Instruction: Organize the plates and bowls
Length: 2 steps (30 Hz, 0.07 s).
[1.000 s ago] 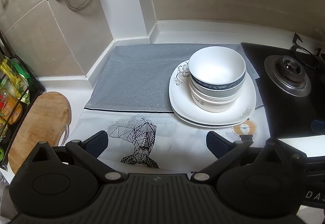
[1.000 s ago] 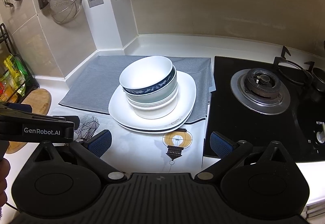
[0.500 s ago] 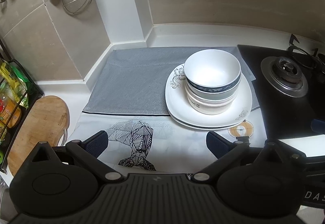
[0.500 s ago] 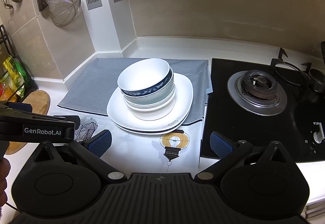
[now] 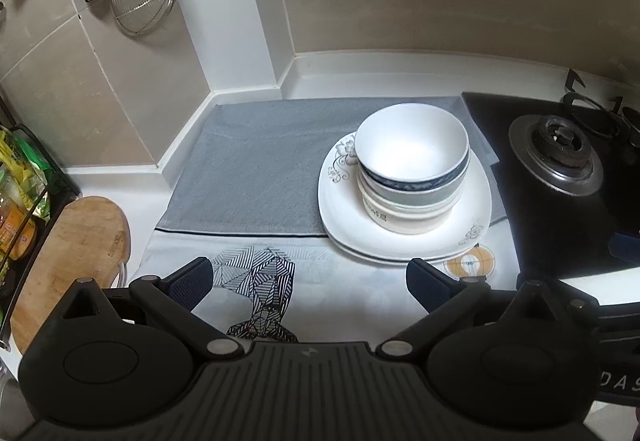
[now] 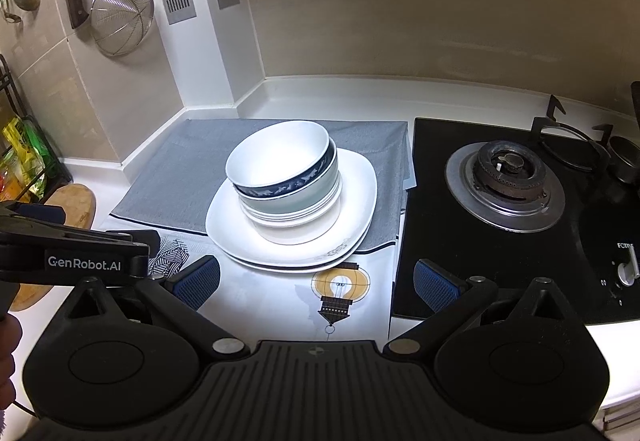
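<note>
A: Where do the dishes stand?

B: All in one pile. The nested bowls point(image 5: 412, 169) sit on the stacked plates point(image 5: 404, 237), which rest on the grey mat point(image 5: 256, 181) on the desk point(image 6: 320, 97), just beside the hob point(image 6: 504, 181).

A: And the grippers?

B: The left gripper point(image 5: 308, 281) and the right gripper point(image 6: 316, 281) both have their jaws spread wide with nothing between them — each hangs short of the pile, touching no dish.

A: So which step is this?

B: By my reading either the stacking is finished or a fresh grasp is about to begin; I cannot tell which. If more is wanted, the next move calls for closing on a rim squarely, since the top bowl point(image 6: 280, 157) sits tilted in the right view and could slip.

A: Anything unclear?

B: How many bowls are nested — I count perhaps three or four bands. The plates look like two, the lower showing only its edge. Whether more dishes lie outside both views is hidden.
</note>
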### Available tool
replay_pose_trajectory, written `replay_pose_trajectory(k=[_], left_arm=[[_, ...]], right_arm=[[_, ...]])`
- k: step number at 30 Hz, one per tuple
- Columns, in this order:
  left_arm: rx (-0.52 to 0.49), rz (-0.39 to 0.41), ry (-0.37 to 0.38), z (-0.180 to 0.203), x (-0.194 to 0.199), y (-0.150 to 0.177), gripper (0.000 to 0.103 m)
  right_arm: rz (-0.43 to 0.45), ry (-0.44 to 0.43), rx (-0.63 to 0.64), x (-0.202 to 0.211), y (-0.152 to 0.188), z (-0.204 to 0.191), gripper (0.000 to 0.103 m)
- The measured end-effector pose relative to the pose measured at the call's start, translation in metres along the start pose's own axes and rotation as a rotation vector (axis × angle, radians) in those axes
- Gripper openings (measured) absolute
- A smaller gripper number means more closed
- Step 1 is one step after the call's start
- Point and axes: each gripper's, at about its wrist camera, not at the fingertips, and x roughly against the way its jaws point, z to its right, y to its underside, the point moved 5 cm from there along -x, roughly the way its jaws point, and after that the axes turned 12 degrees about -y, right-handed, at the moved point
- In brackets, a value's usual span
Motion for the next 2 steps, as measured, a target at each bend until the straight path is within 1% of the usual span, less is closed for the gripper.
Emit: replay_pose_trajectory(k=[2], left_arm=[[0.003, 0.007, 0.009, 0.0005, -0.0003, -0.0027, 0.102]], right_arm=[[0.001, 0.005, -0.007, -0.0026, -0.0026, 0.0014, 0.103]])
